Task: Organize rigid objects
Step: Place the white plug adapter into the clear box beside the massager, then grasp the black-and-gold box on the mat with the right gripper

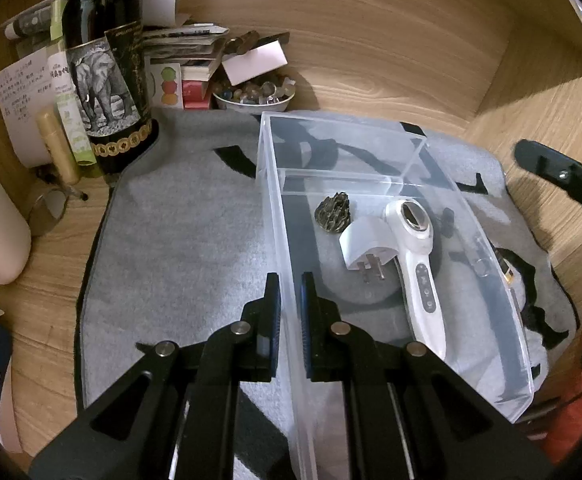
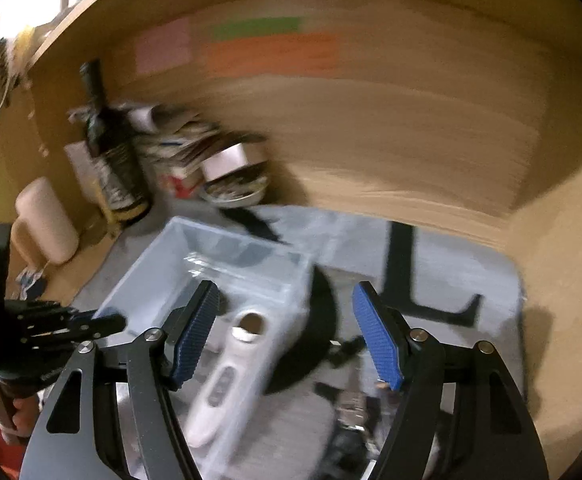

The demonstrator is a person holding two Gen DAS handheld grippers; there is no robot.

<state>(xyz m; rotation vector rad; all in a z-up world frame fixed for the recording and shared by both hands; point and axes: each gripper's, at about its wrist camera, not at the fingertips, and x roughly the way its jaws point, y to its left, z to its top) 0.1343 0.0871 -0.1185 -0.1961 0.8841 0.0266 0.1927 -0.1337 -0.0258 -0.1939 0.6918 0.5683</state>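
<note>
We have the clear plastic bin (image 1: 371,152) on the grey mat (image 1: 179,232), near its right edge; it looks light, stiff and slick, so its wall is the place to hold. Our left gripper (image 1: 289,292) is clamped on the left wall. Inside lie the white handheld device (image 1: 415,248), smooth, best taken by its handle, the white plug (image 1: 365,246) and a small dark ornament (image 1: 333,212). Our right gripper (image 2: 287,332) hangs open and empty above. No writing on them is legible.
</note>
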